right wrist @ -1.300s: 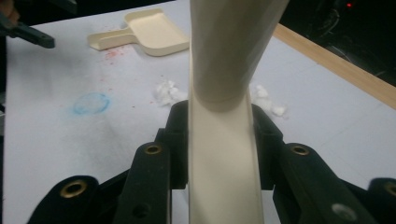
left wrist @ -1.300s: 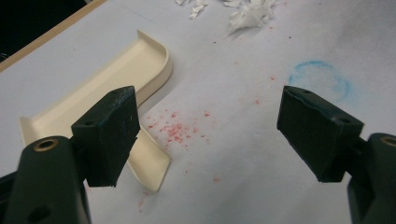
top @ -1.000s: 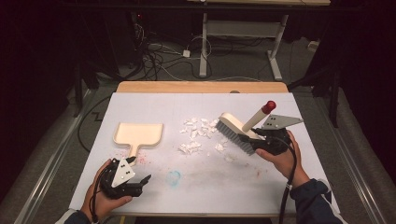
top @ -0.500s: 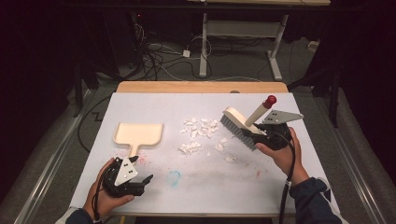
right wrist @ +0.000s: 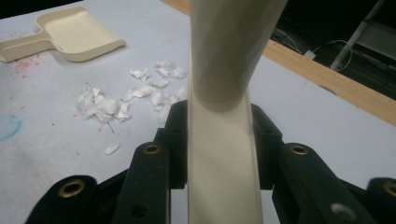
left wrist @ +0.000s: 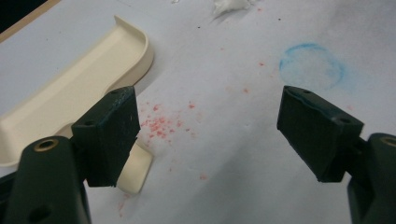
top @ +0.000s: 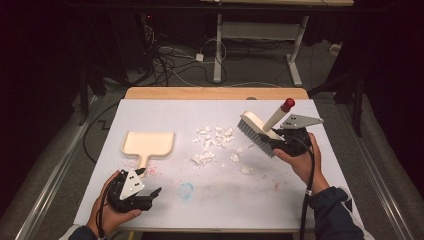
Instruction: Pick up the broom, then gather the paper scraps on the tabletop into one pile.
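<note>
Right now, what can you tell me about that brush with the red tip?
The brush looks like cream plastic, with a flat head, dark grey bristles along one side and a straight handle ending in a red cap. The right tongs are shut on its handle, holding it tilted above the table, bristles facing the scraps of white paper, cap pointing up and away. Whether the bristles touch the table is hard to tell.

Left tongs (top: 148, 196) low and gaping, right tongs (top: 278, 141) raised, clamped tight, both forearms from below.
</note>
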`<state>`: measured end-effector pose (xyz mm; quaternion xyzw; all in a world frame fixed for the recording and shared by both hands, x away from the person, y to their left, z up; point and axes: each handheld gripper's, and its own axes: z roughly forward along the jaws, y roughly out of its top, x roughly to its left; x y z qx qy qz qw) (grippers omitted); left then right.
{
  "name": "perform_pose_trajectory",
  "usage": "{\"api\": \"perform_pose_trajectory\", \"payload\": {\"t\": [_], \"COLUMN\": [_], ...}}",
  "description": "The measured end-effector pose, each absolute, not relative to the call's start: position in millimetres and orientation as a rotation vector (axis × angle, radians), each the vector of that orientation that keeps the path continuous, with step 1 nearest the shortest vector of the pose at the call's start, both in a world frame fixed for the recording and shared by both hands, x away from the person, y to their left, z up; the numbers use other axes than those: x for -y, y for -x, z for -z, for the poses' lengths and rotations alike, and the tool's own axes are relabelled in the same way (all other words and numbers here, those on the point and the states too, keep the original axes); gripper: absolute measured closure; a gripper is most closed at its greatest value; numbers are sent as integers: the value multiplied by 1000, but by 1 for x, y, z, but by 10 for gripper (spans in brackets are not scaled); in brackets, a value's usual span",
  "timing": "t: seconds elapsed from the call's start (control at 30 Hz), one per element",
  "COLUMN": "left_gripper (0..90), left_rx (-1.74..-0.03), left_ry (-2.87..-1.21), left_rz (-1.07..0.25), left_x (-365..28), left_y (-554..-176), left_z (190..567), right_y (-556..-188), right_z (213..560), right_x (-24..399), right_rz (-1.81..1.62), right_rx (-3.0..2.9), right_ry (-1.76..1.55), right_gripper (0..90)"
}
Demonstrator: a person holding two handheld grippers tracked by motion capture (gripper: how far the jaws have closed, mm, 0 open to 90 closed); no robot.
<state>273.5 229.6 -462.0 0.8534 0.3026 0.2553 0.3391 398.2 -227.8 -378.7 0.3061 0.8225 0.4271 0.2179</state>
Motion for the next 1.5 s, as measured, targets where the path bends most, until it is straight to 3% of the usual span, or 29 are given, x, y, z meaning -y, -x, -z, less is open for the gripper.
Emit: {"api": "perform_pose_trajectory", "payload": {"t": [1.1,1.5], "left_gripper": [205,205], "left_rx": [-775,-778], "left_ry": [-2229,-2225], "left_rz": [-643,-631], "left_x": [-226,-224], "left_y": [-274,-275], "left_z": [463,464], "right_y": [-399,-415], "right_z": [387,393], "right_x": [225,220], "right_rz": [-1132,-1080], "right_rx": [-2272,-2261], "right_ry": [-857,-856], "right_gripper": [677,676]}}
